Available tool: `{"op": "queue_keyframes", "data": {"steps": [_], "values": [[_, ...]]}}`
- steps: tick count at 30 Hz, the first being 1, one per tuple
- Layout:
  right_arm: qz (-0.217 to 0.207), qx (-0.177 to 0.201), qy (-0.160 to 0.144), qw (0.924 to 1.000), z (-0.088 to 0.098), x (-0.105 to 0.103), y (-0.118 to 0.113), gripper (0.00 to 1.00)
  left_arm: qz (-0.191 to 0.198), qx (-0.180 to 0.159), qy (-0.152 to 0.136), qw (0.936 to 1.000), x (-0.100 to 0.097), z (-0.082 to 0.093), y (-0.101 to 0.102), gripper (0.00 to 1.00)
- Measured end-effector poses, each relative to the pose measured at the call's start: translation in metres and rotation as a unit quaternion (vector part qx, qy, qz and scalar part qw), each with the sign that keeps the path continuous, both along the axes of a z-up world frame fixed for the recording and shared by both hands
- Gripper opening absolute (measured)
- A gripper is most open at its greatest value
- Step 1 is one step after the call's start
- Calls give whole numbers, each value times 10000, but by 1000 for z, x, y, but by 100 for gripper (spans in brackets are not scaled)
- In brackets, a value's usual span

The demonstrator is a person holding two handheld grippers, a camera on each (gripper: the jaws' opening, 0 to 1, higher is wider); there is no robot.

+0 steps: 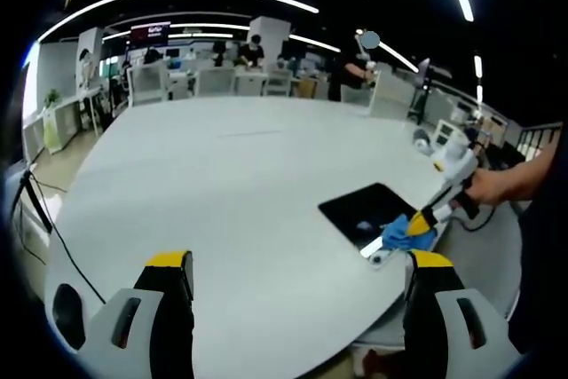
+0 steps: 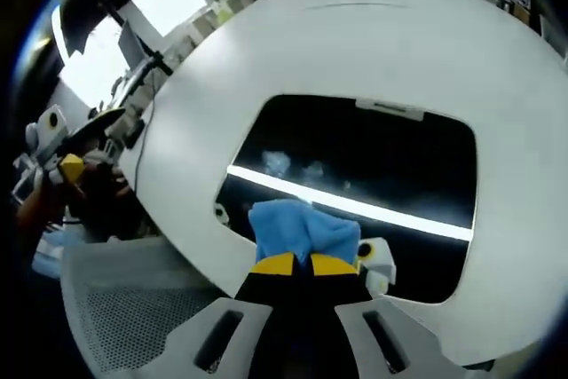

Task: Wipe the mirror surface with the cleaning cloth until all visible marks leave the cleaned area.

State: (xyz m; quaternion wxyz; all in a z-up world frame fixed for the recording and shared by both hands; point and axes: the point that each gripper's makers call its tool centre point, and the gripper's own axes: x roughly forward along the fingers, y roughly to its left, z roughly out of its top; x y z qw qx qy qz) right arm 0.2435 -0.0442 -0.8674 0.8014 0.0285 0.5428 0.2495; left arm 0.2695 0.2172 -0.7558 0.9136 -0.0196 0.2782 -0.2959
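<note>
- The right gripper [image 2: 300, 264], with yellow-tipped black jaws on grey bodies, is clamping a bunched blue cleaning cloth [image 2: 302, 228] between jaws drawn almost together.
- In the right gripper view the cloth is pressing on the near edge of a flat, dark, rounded-rectangular mirror [image 2: 373, 157] lying on the table.
- The mirror is reflecting a bright ceiling light strip as a white line across its surface.
- Faint pale smudges [image 2: 293, 166] are showing on the glass just beyond the cloth.
- A small white fitting is sitting at the mirror's near edge, just beside the cloth.
- In the left gripper view the right gripper [image 1: 424, 219] is reaching in from the right, with a person's hand [image 1: 497, 185] gripping its white handle.
- There the blue cloth [image 1: 404, 235] is resting on the mirror's [image 1: 364, 210] corner nearest the table edge.
- The left gripper [image 1: 297, 264] is hovering above the table with its jaws spread wide and nothing between them.
- In the right gripper view the left gripper [image 2: 71, 166] is showing at the left edge, well apart from the mirror.
- The large white round-edged table [image 1: 231, 175] is carrying the mirror near its right rim.
- A grey mesh chair back [image 2: 133, 308] is standing below the table edge in the right gripper view.
- White chairs [image 1: 213, 80] and people are occupying the office space beyond the table's far side.
</note>
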Motion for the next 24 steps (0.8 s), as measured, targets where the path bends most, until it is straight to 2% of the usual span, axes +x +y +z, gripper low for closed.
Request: {"op": "queue_keyframes", "data": {"steps": [7, 17, 24], "values": [[167, -254, -143, 9994, 0, 12, 7, 0, 81, -3, 17, 10000, -1, -1, 3, 99], [234, -470, -343, 9980, 0, 67, 15, 0, 148, 8, 69, 9999, -5, -4, 5, 99], [352, -633, -427, 9965, 0, 97, 18, 0, 218, -9, 44, 9998, -5, -3, 8, 99]]}}
